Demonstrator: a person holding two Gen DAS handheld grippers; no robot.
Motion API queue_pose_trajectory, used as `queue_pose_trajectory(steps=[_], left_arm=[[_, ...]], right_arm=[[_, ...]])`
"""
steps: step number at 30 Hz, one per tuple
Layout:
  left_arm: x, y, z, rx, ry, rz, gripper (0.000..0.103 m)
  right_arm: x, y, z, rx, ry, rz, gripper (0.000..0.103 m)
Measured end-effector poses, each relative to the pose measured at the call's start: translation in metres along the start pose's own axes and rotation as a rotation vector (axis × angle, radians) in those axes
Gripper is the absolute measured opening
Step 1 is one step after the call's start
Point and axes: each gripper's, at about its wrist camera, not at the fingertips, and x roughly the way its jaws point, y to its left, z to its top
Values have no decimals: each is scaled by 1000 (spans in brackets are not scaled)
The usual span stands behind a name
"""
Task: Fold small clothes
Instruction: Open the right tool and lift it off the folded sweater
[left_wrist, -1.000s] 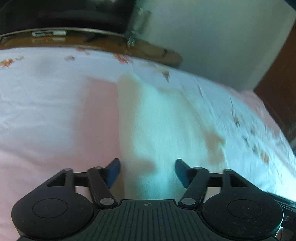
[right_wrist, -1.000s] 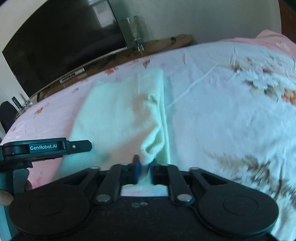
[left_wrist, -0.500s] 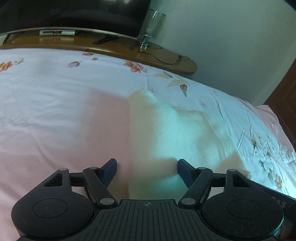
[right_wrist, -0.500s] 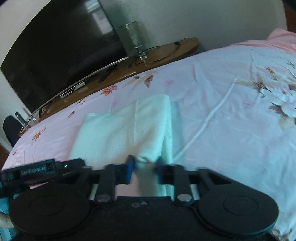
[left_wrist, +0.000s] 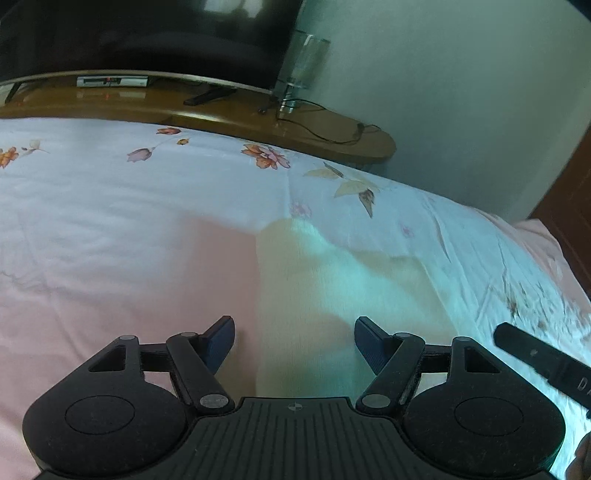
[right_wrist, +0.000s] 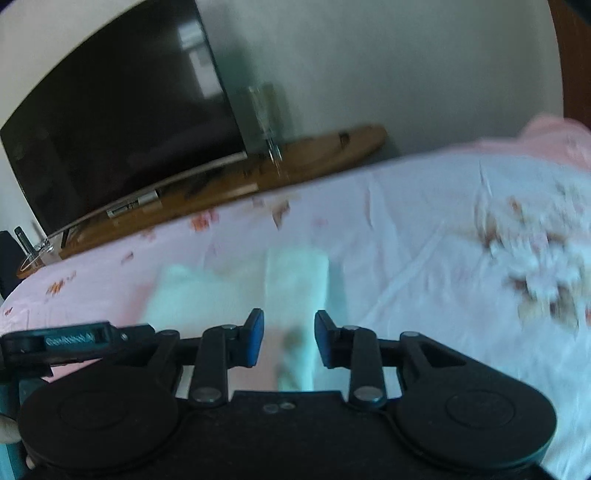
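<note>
Left wrist view: left gripper (left_wrist: 294, 341) jaws spread wide, nothing pinched; pale cream cloth (left_wrist: 332, 280) lies flat on the floral bedsheet (left_wrist: 129, 206), its near edge running between and under the blue pads (left_wrist: 221, 339); cloth's left edge straight, far end toward the bed's far edge by the wooden TV bench (left_wrist: 229, 110); part of the other gripper body shows at lower right. Right wrist view (blurred): right gripper (right_wrist: 288, 339) jaws opening, a folded strip of the cloth (right_wrist: 297, 288) sits in the gap but pads not pressing it; TV (right_wrist: 118, 129) and glass vase (right_wrist: 266, 114) beyond bed's far edge.
</note>
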Motion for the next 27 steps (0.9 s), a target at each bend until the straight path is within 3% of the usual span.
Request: queue_pose_trajectory(steps=[6, 10, 13, 21, 27], left_arm=[[29, -3, 10, 8, 6, 29, 72], [45, -4, 13, 8, 17, 30, 72], [54, 1, 12, -29, 28, 31, 82], [40, -3, 13, -11, 17, 64, 83], [-4, -11, 0, 62, -23, 46, 83]], right_arm=[[48, 16, 12, -74, 44, 1, 25], [73, 15, 13, -118, 58, -51, 25], [92, 8, 2, -174, 95, -92, 24], [88, -9, 4, -69, 90, -91, 28], [41, 7, 4, -60, 39, -37, 28]])
